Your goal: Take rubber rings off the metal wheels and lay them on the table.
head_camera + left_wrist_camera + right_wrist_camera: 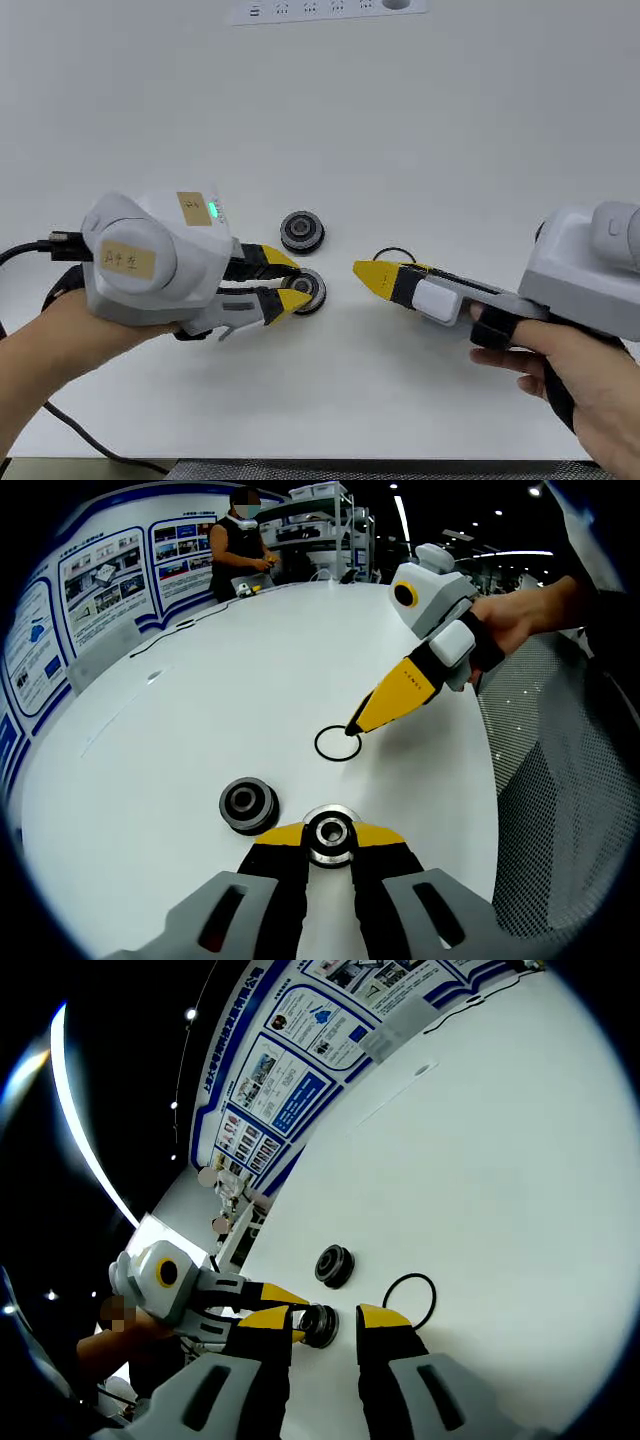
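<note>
**On the white table: one wheel clamped, one ring lying loose**

Across the bench it's a plain white table (450, 150) with a power strip (330, 8) at the far edge. The left gripper view shows posters (100, 580) along the wall and a person (240, 545) standing at the table's far end (big hall, dark ceiling, strip lights).

Count: two metal wheels, one rubber ring, two grippers.

My left gripper (292, 282) is clamped on the near wheel (331, 835), a yellow tip pinching it on each side. Its rim looks bare silver. The second wheel (302, 231) sits free just beyond it, with a dark band round it, touching nothing.

The rubber ring (338, 760) lies flat on the table to the right of both wheels, apart from my left jaws.

My right gripper (368, 272) has its jaws spread with nothing between them. Its tips point at the near wheel across a short gap. The ring is just beside those tips (touching or not, can't tell).
</note>
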The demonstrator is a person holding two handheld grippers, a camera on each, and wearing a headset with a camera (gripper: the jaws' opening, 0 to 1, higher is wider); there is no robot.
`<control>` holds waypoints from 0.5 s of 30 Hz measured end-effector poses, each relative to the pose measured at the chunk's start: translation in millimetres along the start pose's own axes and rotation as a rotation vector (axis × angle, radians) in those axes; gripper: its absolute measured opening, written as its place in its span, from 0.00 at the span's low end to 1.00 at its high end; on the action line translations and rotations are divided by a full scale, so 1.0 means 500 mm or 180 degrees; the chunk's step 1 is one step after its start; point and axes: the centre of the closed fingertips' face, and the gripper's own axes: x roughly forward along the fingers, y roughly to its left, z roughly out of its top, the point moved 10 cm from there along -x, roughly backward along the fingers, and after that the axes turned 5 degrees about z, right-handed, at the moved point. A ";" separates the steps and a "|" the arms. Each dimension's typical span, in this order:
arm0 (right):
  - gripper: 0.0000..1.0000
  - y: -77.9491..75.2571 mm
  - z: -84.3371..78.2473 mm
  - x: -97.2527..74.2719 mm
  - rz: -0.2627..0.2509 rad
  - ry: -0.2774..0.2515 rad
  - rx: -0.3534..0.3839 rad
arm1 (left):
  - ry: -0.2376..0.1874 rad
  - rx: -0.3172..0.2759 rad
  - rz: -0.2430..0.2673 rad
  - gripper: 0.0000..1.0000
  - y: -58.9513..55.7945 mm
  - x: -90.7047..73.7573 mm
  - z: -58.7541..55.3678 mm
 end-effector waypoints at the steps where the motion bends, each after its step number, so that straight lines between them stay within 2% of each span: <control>1: 0.27 0.000 0.001 0.000 0.0002 -0.0004 0.0001 | -0.0002 -0.0003 -0.0003 0.17 -0.001 0.000 0.000; 15: 0.26 0.005 -0.008 0.008 0.0035 0.0046 0.0027 | 0.0007 0.0019 -0.0018 0.16 -0.004 -0.002 0.002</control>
